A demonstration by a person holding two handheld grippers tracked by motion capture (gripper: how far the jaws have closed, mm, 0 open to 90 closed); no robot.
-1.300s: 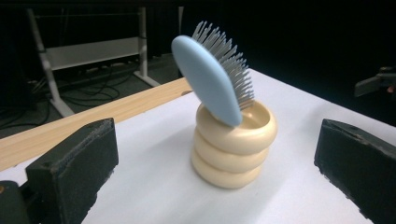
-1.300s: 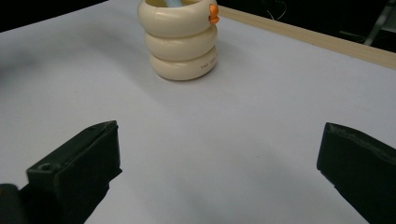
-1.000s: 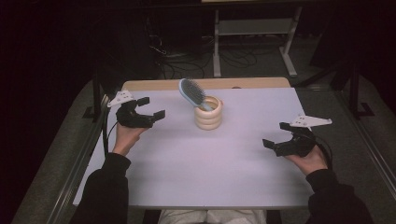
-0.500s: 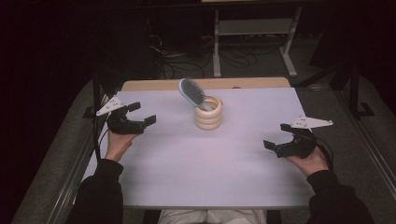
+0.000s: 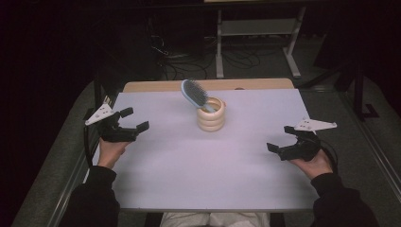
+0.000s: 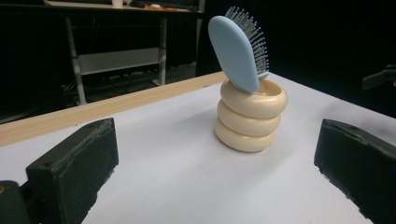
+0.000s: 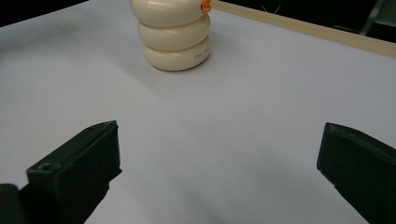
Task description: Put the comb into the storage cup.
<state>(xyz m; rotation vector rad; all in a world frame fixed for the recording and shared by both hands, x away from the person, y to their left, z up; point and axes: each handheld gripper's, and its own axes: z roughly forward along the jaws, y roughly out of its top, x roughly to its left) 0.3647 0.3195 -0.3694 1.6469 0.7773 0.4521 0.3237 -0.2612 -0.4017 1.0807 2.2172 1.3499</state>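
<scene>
1. High view: we count one table (image 5: 189, 179) with a white top, one holder (image 5: 211, 115), one brush (image 5: 195, 94), two grippers.
2. Holder is cream, three stacked rings, standing upright at the table's far centre, near the wooden strip (image 5: 156, 86) along the far edge.
3. Brush is light blue, one piece. Its handle sits down inside the holder; the head sticks out the top, tilted toward the far left, bristles facing away from the left gripper.
4. Left gripper (image 5: 133, 119) is held over the table's left edge, jaws spread apart, nothing between them. It's well apart from the holder.
5. Right gripper (image 5: 280, 138) is held near the table's right edge, jaws also spread, nothing held. Also well apart from the holder.
6. Each gripper carries one grey three-cornered plate on top and sits in one hand; two dark sleeves come in from the bottom.
7. Left gripper view: we see two black jaws wide apart at the bottom corners, holder and brush framed between them farther off, on bare tabletop.
8. Right gripper view: two jaws wide apart again, holder at top centre with small print on the bottom ring and one orange bit (image 7: 206, 6) at its upper edge; we can't tell what that is.
9. Beyond the table: a metal-framed stand (image 5: 257, 28) and floor cables (image 5: 175, 54) in the dark.
</scene>
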